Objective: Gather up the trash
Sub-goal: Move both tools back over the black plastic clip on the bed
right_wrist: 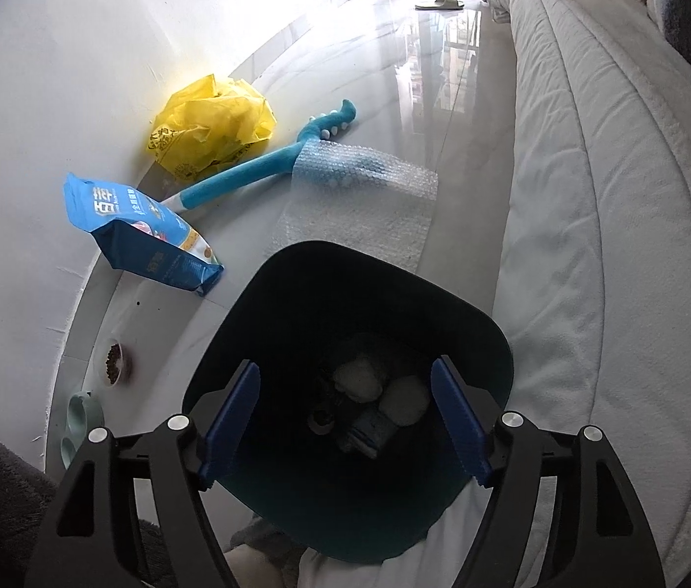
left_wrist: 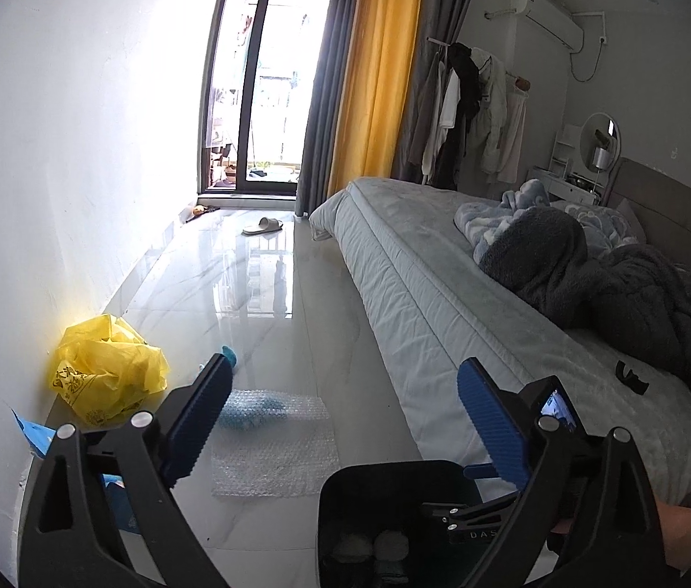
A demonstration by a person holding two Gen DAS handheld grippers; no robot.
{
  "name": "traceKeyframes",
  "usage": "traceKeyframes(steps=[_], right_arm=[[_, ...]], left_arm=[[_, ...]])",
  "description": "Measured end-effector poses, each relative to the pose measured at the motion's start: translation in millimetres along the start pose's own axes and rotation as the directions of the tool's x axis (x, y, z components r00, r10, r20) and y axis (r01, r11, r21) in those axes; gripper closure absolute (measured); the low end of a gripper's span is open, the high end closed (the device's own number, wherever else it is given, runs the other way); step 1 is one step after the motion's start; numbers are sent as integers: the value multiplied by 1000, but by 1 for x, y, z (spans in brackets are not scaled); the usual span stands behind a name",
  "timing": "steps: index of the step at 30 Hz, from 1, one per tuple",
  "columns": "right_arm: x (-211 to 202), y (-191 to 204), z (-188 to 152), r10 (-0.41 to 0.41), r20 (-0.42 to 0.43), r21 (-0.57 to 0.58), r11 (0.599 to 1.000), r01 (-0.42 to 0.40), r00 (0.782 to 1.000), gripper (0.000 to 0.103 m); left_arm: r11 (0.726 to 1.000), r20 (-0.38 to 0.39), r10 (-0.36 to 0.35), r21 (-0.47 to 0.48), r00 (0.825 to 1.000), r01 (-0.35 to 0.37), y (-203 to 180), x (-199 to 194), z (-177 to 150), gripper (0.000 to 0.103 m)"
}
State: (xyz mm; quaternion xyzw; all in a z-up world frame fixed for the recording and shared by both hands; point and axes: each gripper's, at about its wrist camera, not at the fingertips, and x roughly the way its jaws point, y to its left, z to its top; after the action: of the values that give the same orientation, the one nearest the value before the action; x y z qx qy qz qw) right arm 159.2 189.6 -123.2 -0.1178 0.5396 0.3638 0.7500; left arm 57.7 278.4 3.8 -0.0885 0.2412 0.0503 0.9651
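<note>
Yellow plastic bag (right_wrist: 213,122) is crumpled on the floor by the left wall, so the cleanup is only partly done I'd say. The dark bin (right_wrist: 345,343) sits near the bed (right_wrist: 590,196) and already has a few things in the bottom, a couple of pale wads (right_wrist: 380,387) and some wrapper-looking bit, hard to tell exactly what. The right hand-held gripper (right_wrist: 345,421) hangs right over the bin's mouth with its jaws apart and nothing between them, so looks like a drop just went in. The left hand-held gripper (left_wrist: 345,416) is also spread wide and empty, pointing out over the floor toward the bubble wrap (left_wrist: 274,446).

What's left as far as I can see: the yellow bag, the sheet of bubble wrap lying flat just beyond the bin, and maybe the blue pet food pouch (right_wrist: 139,235) near the wall, though that might not be trash. The teal long toy thing (right_wrist: 267,161) with one end under the bubble wrap probably stays too. Bubble wrap is nearest so I'd guess that goes next
</note>
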Motion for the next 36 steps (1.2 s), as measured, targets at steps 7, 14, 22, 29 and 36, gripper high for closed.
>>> traceKeyframes(steps=[7,14,22,29,36], right_arm=[[-49,9,6,36,137,-61,998,-28,990,25],[-94,-5,4,8,234,-95,995,15,972,25],[-131,-37,-16,-67,300,-96,990,100,952,25],[-162,-71,-40,-153,329,-102,975,196,932,25],[-201,-107,-67,-206,350,-101,962,255,914,25]], left_arm=[[1000,27,-23,5,999,23,-17,-4,10,7],[998,23,-67,9,998,66,-43,-1,21,7],[991,9,-125,47,992,125,-81,5,28,7],[987,5,-155,53,988,154,-106,17,29,7],[977,-15,-209,36,978,210,-138,31,31,7]])
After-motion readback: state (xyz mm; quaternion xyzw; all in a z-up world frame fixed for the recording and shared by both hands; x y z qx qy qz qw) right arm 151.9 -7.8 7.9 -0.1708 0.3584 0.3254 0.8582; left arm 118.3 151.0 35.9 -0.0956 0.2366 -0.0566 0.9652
